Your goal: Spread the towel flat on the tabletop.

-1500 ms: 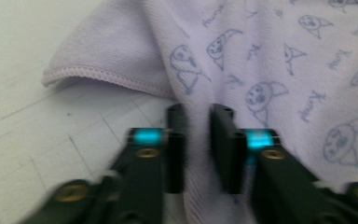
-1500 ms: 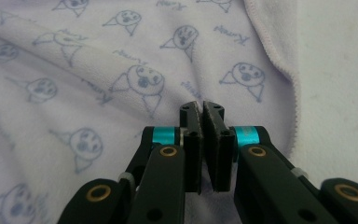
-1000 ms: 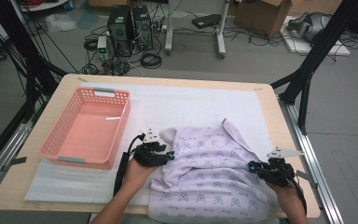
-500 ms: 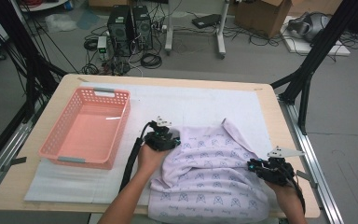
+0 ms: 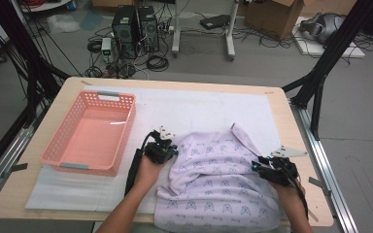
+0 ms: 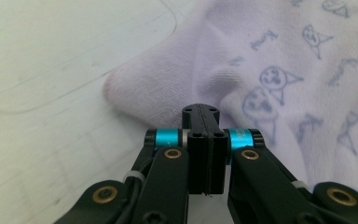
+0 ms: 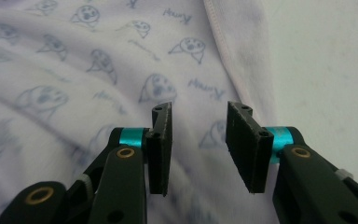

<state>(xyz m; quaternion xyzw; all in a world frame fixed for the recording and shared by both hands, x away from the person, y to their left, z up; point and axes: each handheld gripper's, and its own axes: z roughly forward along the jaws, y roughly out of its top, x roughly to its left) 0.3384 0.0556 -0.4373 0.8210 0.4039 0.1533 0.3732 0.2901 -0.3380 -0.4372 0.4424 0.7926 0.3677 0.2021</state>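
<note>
While the lilac garment lies spread for handling, each view gives this:

High view, garment: printed lilac garment (image 5: 218,187) lies rumpled on the white mat (image 5: 199,109) at the near middle of the desk (image 5: 291,145), its near hem running off the desk edge.
High view, left gripper: left gripper (image 5: 162,149) sits at 9 o'clock of the garment, at its upper left corner, probably to take that edge for a fold.
High view, right gripper: right gripper (image 5: 267,170) rests at 3 o'clock of the garment, over its right side.
High view, basket: pink basket (image 5: 90,133) stands at 9 o'clock beyond the left gripper, well apart from the cloth, likely waiting to receive it.

Left gripper view, jaws: they have just been closing and now meet flat, with no cloth seen between them.
Left gripper view, cloth: a rounded fold of the garment (image 6: 168,74) bulges at 12 o'clock, just past the tips.

Right gripper view, jaws: they have just been opening and stand apart above the cloth, gripping nothing.
Right gripper view, cloth: the seamed edge (image 7: 233,42) runs at 1 o'clock, bare mat beyond it.
</note>
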